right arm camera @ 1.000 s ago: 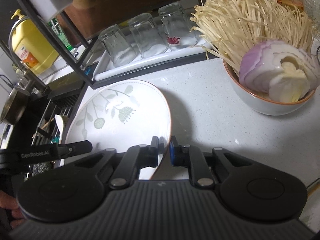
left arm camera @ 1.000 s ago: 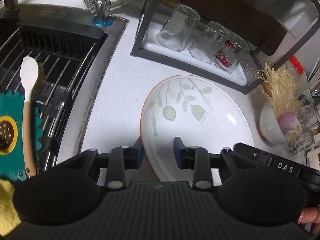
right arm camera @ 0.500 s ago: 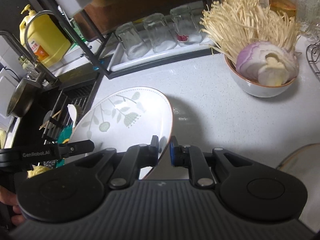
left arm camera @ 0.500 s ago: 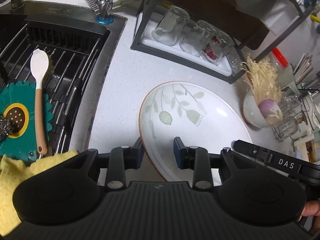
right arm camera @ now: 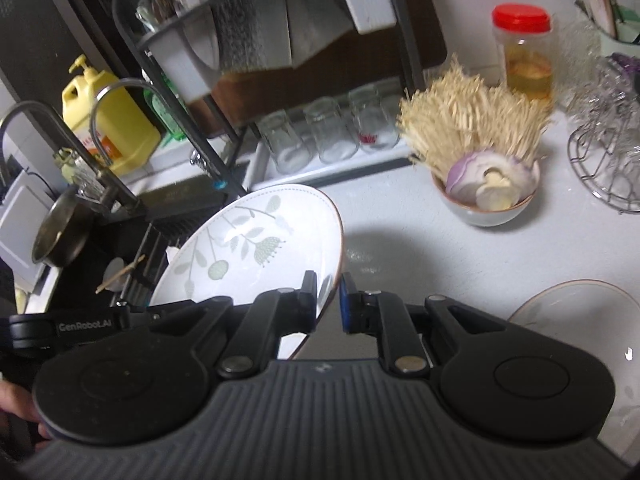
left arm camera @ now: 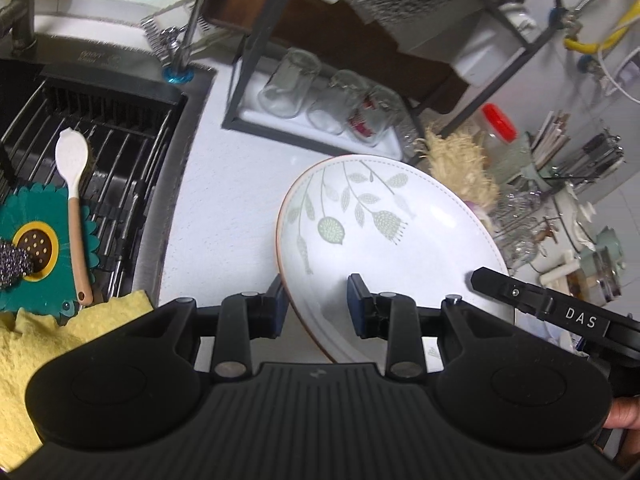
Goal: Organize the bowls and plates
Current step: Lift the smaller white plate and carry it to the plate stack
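Observation:
A white plate with a green leaf pattern [left arm camera: 384, 236] is held tilted above the white counter, gripped from both sides. My left gripper [left arm camera: 316, 300] has its jaws on either side of the plate's near left rim, shut on it. My right gripper [right arm camera: 328, 296] is shut on the plate's right rim [right arm camera: 256, 248]. A second plate of the same pattern [right arm camera: 576, 312] lies flat on the counter at the lower right of the right wrist view. A bowl with onion and enoki mushrooms [right arm camera: 484, 196] stands behind it.
A black dish rack [left arm camera: 320, 92] with three upturned glasses stands at the back. The sink [left arm camera: 96, 152] on the left holds a drying rack, a white spoon and a green mat. A yellow cloth [left arm camera: 48, 340] lies near it. A wire basket [right arm camera: 604, 168] is at the right.
Both grippers have lifted the plate off the counter and raised it, tilting it. The view has pulled back from the counter, and the second plate has come into view at the right.

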Demonstrator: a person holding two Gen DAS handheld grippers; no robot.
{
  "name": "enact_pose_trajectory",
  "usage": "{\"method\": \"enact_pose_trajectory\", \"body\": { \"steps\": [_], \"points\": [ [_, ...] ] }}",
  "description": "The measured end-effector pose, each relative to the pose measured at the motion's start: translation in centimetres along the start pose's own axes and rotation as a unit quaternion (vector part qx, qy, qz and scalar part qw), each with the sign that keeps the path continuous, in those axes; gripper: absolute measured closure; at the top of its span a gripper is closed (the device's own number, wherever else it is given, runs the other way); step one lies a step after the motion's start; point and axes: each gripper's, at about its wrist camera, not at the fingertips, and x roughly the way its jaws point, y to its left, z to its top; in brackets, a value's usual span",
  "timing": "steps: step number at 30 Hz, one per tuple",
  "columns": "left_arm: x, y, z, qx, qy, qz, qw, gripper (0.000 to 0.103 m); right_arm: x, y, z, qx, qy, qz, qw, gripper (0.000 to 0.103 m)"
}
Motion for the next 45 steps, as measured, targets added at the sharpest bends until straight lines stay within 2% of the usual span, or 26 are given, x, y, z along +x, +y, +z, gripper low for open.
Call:
{"method": "enact_pose_trajectory", "body": {
  "steps": [7, 13, 21, 28, 38, 45],
  "points": [
    [-2.1, -1.6, 0.2, 0.014, -0.012, -0.03, 0.9994, 0.067, -3.4, 0.1, -0.7, 0.022, -0.03, -0.014, 0.999, 0.088],
    [-1.9, -3.4, -0.4, 0.041, 0.003, -0.049, 0.9979, 0.067, -5.5, -0.8, -1.9, 0.045, -0.048, -0.031, 0.997, 0.088],
    [-1.4, -7.7, -2.0, 0.073, 0.015, -0.071, 0.9947, 0.067, -8.9, -4.3, -3.3, 0.083, -0.073, -0.039, 0.993, 0.088],
    [-0.3, -12.2, -4.2, 0.091, 0.032, -0.081, 0.9921, 0.067, -12.0, -7.8, -4.3, 0.09, -0.086, -0.044, 0.991, 0.088],
    [3.2, -17.6, -7.9, 0.09, 0.058, -0.059, 0.9925, 0.067, -14.0, -13.8, -6.5, 0.113, -0.083, -0.045, 0.989, 0.088],
    [7.1, -19.4, -9.6, 0.07, 0.094, -0.029, 0.9926, 0.067, -12.7, -17.9, -7.6, 0.127, -0.056, -0.034, 0.99, 0.088]
  ]
}}
